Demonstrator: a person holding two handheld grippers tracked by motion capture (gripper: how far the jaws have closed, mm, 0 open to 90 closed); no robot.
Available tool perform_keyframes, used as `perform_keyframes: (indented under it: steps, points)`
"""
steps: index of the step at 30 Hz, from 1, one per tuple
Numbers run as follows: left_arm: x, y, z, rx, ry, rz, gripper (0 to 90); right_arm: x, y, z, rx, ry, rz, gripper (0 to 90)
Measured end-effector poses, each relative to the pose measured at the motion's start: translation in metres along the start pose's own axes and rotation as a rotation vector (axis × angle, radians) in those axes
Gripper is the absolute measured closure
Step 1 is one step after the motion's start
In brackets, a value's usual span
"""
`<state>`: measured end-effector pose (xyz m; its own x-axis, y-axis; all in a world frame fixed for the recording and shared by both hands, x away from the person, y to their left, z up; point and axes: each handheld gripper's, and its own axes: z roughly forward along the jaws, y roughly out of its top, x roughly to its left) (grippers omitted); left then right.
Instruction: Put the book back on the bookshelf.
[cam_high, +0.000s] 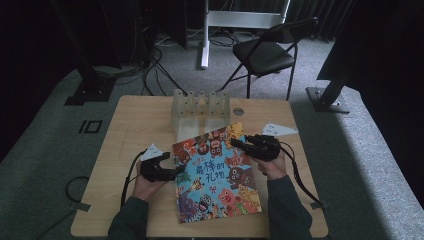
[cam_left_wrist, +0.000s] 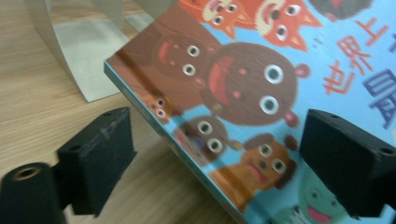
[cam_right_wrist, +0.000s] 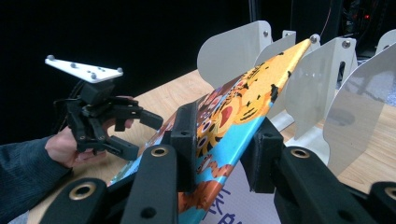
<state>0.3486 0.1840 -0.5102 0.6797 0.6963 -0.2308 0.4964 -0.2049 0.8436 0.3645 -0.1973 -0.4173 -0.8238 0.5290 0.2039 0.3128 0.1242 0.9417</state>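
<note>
In the high view, a colourful children's picture book with cartoon animals on a blue cover (cam_high: 216, 172) lies between the two grippers on the light wooden surface (cam_high: 130, 125). The left gripper (cam_high: 176, 171), held in the person's left hand (cam_high: 145, 184), sits at the book's left edge with its jaws spread apart. The right gripper (cam_high: 236, 142) reaches the book's upper right part from the person's right hand (cam_high: 272, 167). Just beyond both grippers stands a pale metal rack of upright divider plates (cam_high: 200, 107). Farther off behind the surface is a black folding chair (cam_high: 265, 52) on the grey carpet floor (cam_high: 360, 145).

In the left gripper view, the left gripper (cam_left_wrist: 215, 154) is released: one jaw hangs over the bare surface (cam_left_wrist: 42, 98) and the other over the cover, so the book's (cam_left_wrist: 261, 88) edge lies in the gap between them, touched by neither as far as can be told. A corner of the rack (cam_left_wrist: 79, 51) lies ahead, at the upper left.

In the right gripper view, the right gripper (cam_right_wrist: 224, 140) is clenched on the book (cam_right_wrist: 238, 112), one jaw pressed to each face, and the book is tilted up with its far corner beside the rack's plates (cam_right_wrist: 322, 88). Off to the left, the left gripper (cam_right_wrist: 140, 133) stands with its jaws apart at the book's lower edge.
</note>
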Motion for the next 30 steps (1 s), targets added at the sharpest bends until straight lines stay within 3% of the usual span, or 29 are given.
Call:
perform_keyframes:
  steps: [10,19,26,30]
  points:
    - [0.009,0.003,0.005,-0.002,-0.042,-0.009,2.8,0.001,0.000,-0.001,-0.009,0.002,-0.001,69.6]
    - [0.019,-0.001,0.015,-0.033,-0.154,-0.047,1.3,-0.001,-0.002,-0.004,-0.023,0.012,0.009,70.0]
    - [0.021,0.005,0.023,-0.041,-0.248,-0.069,0.0,0.000,-0.001,-0.006,-0.039,0.032,0.004,70.4]
    - [0.021,0.006,0.026,-0.042,-0.273,-0.100,0.0,-0.002,-0.002,-0.007,-0.045,0.038,0.006,70.4]
